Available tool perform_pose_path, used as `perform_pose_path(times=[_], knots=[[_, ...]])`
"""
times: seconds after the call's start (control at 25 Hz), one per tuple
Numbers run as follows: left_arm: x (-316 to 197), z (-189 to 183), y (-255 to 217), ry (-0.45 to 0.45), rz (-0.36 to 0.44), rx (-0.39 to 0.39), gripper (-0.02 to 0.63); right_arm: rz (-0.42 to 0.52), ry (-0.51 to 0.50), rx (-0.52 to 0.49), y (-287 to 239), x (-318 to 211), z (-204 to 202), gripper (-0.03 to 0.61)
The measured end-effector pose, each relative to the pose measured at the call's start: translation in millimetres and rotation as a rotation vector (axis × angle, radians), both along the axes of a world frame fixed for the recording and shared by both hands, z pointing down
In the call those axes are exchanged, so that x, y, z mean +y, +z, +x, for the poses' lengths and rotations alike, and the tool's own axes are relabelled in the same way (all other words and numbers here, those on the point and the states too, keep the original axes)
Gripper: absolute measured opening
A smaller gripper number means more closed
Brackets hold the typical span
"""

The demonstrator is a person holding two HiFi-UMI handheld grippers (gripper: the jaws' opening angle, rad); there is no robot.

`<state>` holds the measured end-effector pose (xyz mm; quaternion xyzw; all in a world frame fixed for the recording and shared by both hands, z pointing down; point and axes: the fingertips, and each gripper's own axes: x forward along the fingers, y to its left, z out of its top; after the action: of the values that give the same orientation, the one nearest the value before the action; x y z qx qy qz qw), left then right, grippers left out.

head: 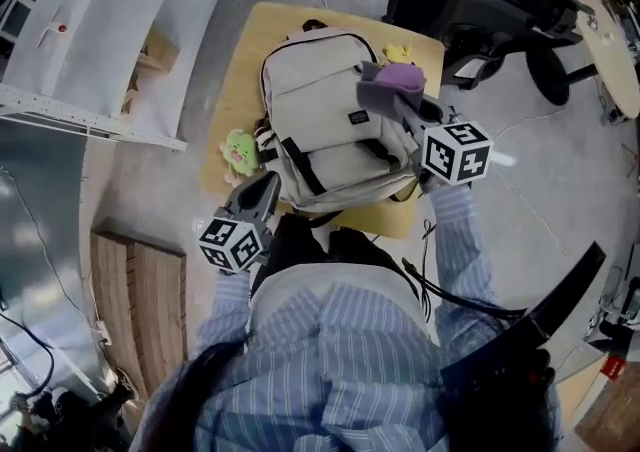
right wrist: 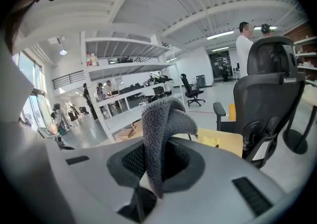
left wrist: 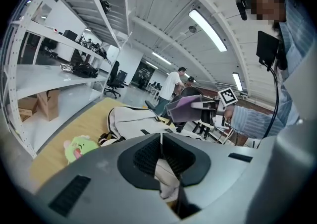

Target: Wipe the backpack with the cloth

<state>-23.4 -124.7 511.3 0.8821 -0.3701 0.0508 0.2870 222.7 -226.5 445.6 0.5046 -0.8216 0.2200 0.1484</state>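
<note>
Right gripper [right wrist: 157, 163] is clamped down on the cloth [right wrist: 158, 129]. The fuzzy grey fabric sticks up from between the jaws and flops over itself at the top. In the head view the cloth shows a purple side too, and it sits over the upper right part of the backpack [head: 320, 115]. From the left gripper view it looks held a bit clear of the bag, but I honestly can't tell if any of it is touching. Left gripper [left wrist: 161, 156] has its jaws squeezed together with a bit of beige fabric pinched between them. In the head view its tip is right at the near left edge of the backpack, so that's bag material it's got hold of. The backpack itself is light beige with dark straps, lying flat on a small wooden table [head: 240, 70] with its front pocket facing up. A green plush toy [head: 238, 151] sits just beside the bag's left side, and a little yellow toy [head: 398, 52] is at the far right corner of the table. Past that there's a black office chair [head: 470, 10], and white shelving [head: 100, 30] runs along the left.
</note>
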Motion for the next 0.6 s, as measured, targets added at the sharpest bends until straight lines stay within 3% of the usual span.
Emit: perform_pose_path(times=[0.2,0.32,0.6], knots=[[42.0,13.0,-0.9,-0.087,-0.009,-0.017,0.015,-0.020,-0.104,-0.115,4.7,72.9,-23.5,0.041],[69.5,20.4,1.0,-0.132,-0.026,-0.019,0.015,-0.027,-0.183,-0.103,17.5,104.1,-32.7,0.041],[119.6,22.1,4.1,-0.129,-0.046,-0.064,0.015,-0.035,-0.194,-0.120,28.8,153.3,-34.7,0.041]])
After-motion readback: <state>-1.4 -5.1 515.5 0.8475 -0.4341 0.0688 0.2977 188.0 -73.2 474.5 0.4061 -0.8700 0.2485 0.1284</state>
